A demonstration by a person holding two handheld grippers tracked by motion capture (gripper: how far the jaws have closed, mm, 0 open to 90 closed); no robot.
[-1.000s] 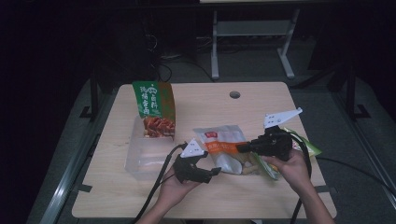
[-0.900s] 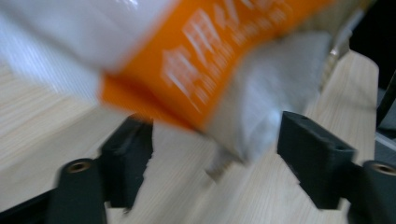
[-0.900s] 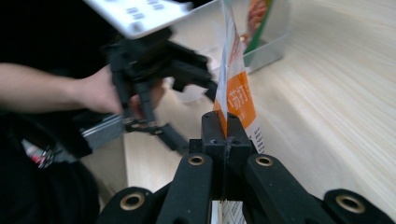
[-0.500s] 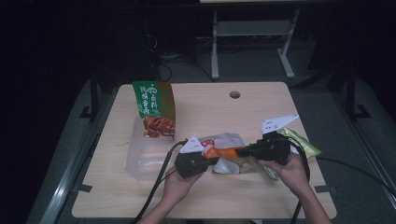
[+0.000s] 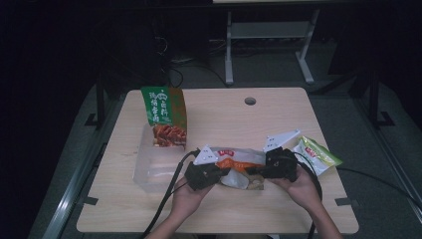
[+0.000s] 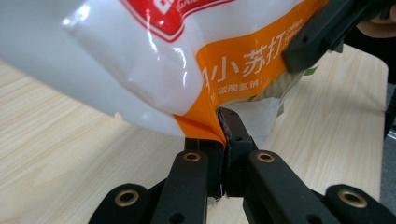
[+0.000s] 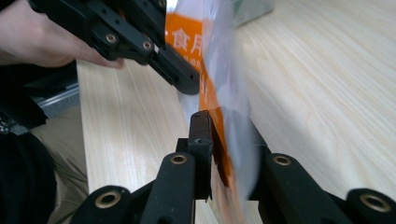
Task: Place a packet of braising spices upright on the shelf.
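Near the table's [image 5: 214, 209] front edge, we've got the left gripper [image 5: 223, 173] and right gripper [image 5: 252, 171] both pinched tight on the white-and-orange bag [image 5: 238, 160].

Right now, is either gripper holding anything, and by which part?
Both hold the white-and-orange pouch: the left gripper pinches its lower orange edge, and the right gripper is shut on an orange edge too.
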